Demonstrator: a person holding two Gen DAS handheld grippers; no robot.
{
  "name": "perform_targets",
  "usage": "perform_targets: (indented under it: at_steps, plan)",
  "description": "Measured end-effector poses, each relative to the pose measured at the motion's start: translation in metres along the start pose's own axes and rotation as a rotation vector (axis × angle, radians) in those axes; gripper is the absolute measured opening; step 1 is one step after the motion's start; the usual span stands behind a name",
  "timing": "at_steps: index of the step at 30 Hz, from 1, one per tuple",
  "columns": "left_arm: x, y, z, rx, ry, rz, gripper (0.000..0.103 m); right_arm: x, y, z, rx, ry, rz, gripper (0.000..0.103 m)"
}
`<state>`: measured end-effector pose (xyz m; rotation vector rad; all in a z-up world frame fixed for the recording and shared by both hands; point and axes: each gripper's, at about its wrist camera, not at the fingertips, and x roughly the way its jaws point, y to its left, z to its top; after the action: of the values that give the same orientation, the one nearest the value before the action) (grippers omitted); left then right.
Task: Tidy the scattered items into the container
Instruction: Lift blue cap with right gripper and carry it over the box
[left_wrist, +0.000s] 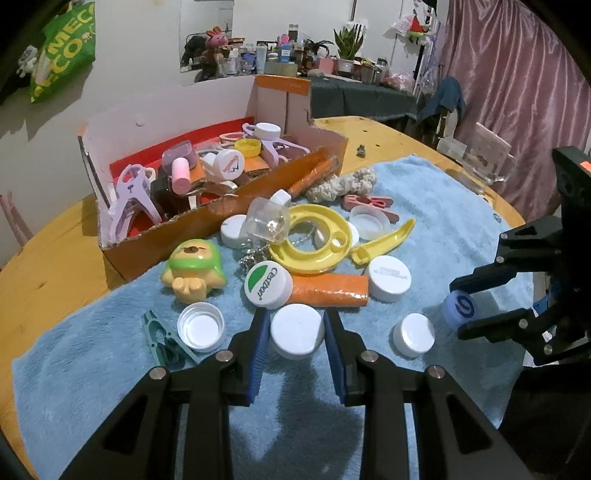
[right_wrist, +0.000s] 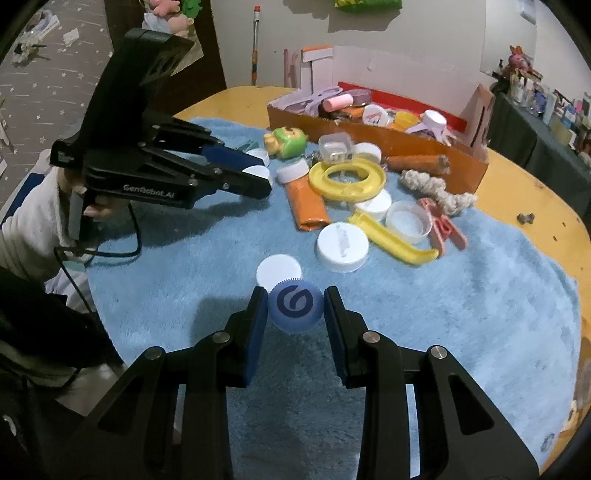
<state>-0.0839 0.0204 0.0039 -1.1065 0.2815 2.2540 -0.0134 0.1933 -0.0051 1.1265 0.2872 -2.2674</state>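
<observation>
My left gripper (left_wrist: 297, 317) is shut on a white cap (left_wrist: 297, 331) lying on the blue towel (left_wrist: 258, 417); its blue pads press both sides. From the right wrist view the left gripper (right_wrist: 258, 171) shows at upper left with that white cap (right_wrist: 255, 172) between its tips. The right gripper (right_wrist: 295, 297) is shut on a blue cap (right_wrist: 294, 306) with a swirl logo, beside another white cap (right_wrist: 279, 269). In the left wrist view the right gripper (left_wrist: 460, 306) pinches the blue cap (left_wrist: 459, 308) at far right. The orange cardboard box (left_wrist: 192, 225) holds several caps and clips.
Scattered on the towel: a yellow ring (left_wrist: 314, 240), a yellow scoop (left_wrist: 380, 242), an orange pouch (left_wrist: 328, 290), a green-hooded toy (left_wrist: 194, 269), a Cestbon cap (left_wrist: 267, 284), a green clip (left_wrist: 164, 338), a rope knot (left_wrist: 341, 184), pink clips (left_wrist: 369, 203). A person's sleeve (right_wrist: 33, 229) is at left.
</observation>
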Motion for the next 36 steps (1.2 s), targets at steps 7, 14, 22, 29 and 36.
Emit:
perform_targets:
  at_steps: [7,14,22,29,36]
  plan:
    - [-0.017,-0.006,0.01,-0.018,-0.031,0.043,0.032,-0.016,-0.004,0.02,-0.019,-0.046,-0.021,0.03]
    - [-0.035,-0.006,0.033,-0.042,-0.071,0.076,0.032,-0.031,-0.015,0.049,-0.024,-0.101,-0.026,0.03]
    - [-0.046,0.004,0.064,-0.088,-0.1,0.135,0.032,-0.042,-0.033,0.087,-0.032,-0.159,-0.038,0.03]
    - [-0.044,0.016,0.09,-0.137,-0.116,0.179,0.032,-0.037,-0.056,0.126,-0.023,-0.186,-0.06,0.03]
    - [-0.032,0.034,0.113,-0.188,-0.115,0.218,0.032,-0.026,-0.078,0.159,-0.011,-0.194,-0.068,0.03]
